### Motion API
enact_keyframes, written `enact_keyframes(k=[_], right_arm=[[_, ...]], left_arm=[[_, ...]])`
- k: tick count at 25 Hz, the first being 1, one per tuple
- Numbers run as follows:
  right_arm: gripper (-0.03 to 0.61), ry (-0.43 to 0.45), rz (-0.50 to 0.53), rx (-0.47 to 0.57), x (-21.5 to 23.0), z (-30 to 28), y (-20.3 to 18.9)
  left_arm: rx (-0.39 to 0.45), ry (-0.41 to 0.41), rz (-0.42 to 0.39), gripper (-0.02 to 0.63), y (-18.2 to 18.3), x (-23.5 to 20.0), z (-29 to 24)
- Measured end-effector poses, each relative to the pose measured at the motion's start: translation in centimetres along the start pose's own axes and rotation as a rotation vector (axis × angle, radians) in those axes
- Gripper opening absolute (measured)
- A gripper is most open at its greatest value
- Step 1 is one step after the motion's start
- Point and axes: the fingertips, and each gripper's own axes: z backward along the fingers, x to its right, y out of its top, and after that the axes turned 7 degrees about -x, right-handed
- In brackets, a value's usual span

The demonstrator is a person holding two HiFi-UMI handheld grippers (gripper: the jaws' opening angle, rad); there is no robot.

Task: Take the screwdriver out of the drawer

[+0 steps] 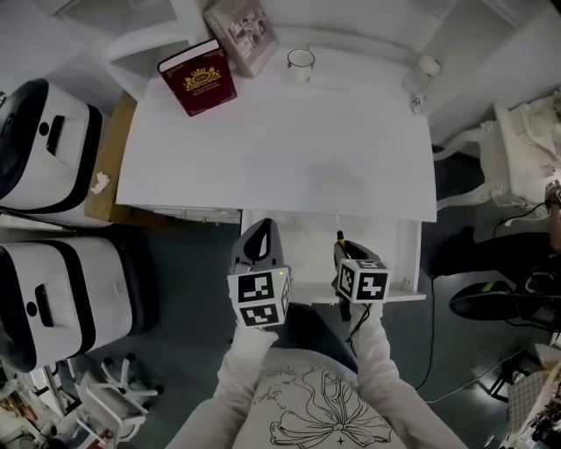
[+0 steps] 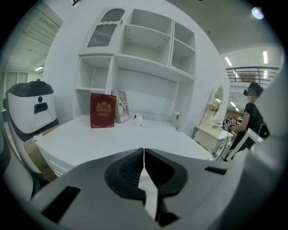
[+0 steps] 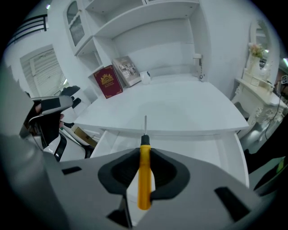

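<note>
Below the front edge of the white surface [image 1: 280, 158], the head view shows an open white drawer [image 1: 405, 263] with both grippers held over it. The left gripper [image 1: 262, 230] is at the drawer's left side. The right gripper [image 1: 343, 249] sits beside it and carries the screwdriver [image 1: 339, 235], whose thin shaft points toward the surface edge. At the far end of the surface stand a red book [image 1: 198, 77], a picture frame [image 1: 240, 24] and a white mug [image 1: 301, 61]. Two white cases [image 1: 44, 145] stand to the left of the surface.

From the left gripper view, the left gripper [image 2: 144, 155] has its jaws pressed together with nothing between them. Beyond them lies the surface [image 2: 112, 143] with the red book [image 2: 103, 110], the mug [image 2: 138, 119] and a white shelf unit [image 2: 148, 49] behind. A person [image 2: 252, 117] stands far off at the right.

From the right gripper view, the right gripper [image 3: 144, 155] is clamped on the yellow handle of the screwdriver [image 3: 144, 184]. The black collar and metal shaft stick out past the jaws, above the open drawer [image 3: 193, 143] and short of the surface [image 3: 171, 108].
</note>
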Motion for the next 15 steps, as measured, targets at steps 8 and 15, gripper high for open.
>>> enact_keyframes(k=[8, 15], right_arm=[[0.071, -0.009, 0.019, 0.164, -1.0, 5.3, 5.3], [0.072, -0.013, 0.054, 0.348, -2.4, 11.4, 9.9]], left_arm=[[0.093, 0.005, -0.006, 0.008, 4.2, 0.8, 2.6], [0.204, -0.002, -0.03, 0.008, 8.6, 1.7, 5.7]])
